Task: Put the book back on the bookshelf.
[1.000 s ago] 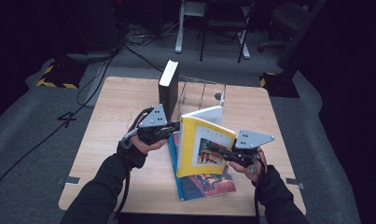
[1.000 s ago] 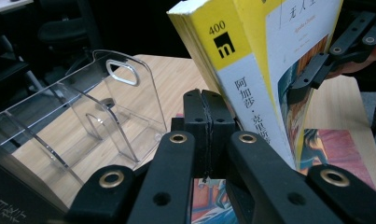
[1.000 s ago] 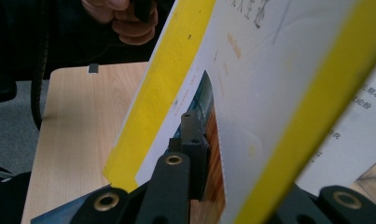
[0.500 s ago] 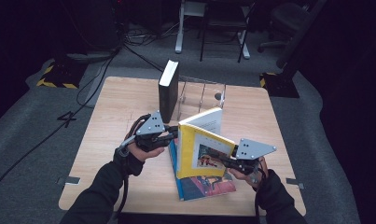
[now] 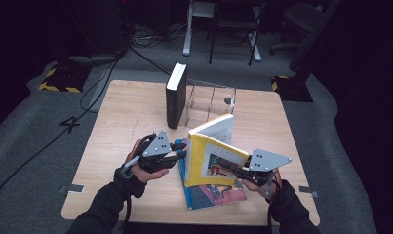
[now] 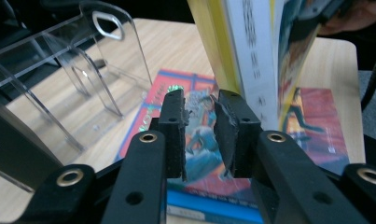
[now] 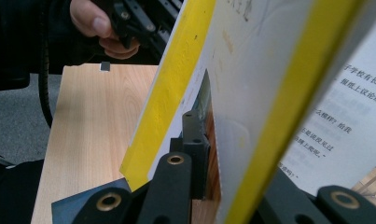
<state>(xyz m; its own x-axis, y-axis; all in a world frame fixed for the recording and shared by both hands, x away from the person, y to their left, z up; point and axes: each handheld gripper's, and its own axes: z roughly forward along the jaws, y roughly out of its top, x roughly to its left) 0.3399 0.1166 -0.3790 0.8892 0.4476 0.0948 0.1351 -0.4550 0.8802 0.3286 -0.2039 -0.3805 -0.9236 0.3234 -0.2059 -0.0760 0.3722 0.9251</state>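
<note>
1. My right gripper (image 5: 235, 171) is clamped on the front cover of the yellow book (image 5: 214, 158), jaws closed tight on it.
2. Over the last second the book has swung from a slant to nearly upright, standing on its lower edge on the picture book (image 5: 211, 192) that lies flat on the table (image 5: 121, 112).
3. My left gripper (image 5: 181, 153) has come right up beside the spine, jaws narrowly parted and holding nothing.
4. With it raised, I judge the book ready for the clear rack (image 5: 211, 100), beside the black book (image 5: 176, 95); the left gripper should steady the spine first.
</note>
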